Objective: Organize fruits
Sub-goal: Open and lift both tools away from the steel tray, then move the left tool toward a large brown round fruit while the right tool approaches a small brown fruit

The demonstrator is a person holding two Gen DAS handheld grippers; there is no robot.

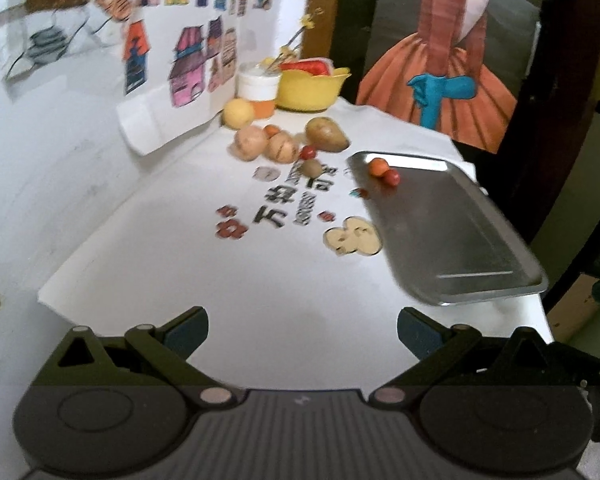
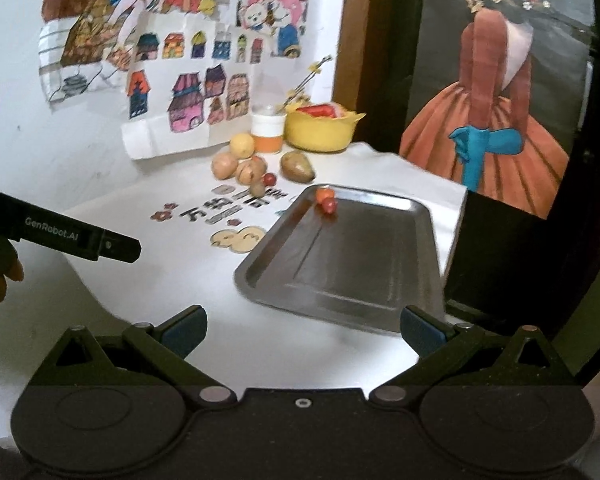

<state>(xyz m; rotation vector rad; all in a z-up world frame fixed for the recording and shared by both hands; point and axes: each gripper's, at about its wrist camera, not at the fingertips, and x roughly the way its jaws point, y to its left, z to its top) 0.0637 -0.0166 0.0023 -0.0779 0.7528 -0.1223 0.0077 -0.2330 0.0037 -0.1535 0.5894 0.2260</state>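
Well back from the fruit, both tools hang over the white table [image 1: 148, 264] with nothing between their fingers — the left hand-held gripper [image 1: 302, 330] spread wide, the right hand-held gripper [image 2: 303, 330] spread wide too. On the table lies a steel tray [image 2: 364, 264]; at its far corner sit a small orange fruit [image 2: 322, 193] and a red cherry tomato [image 2: 329, 205], touching each other. Beyond the tray, near the wall, the other fruit is bunched together: a pear [image 1: 326, 135], two peaches [image 1: 251, 142], a yellow round fruit [image 1: 238, 113], a kiwi [image 1: 313, 167] and another cherry tomato [image 1: 308, 153]. Behind them stand a yellow bowl [image 1: 310, 89] and a white-and-orange cup [image 1: 259, 91].
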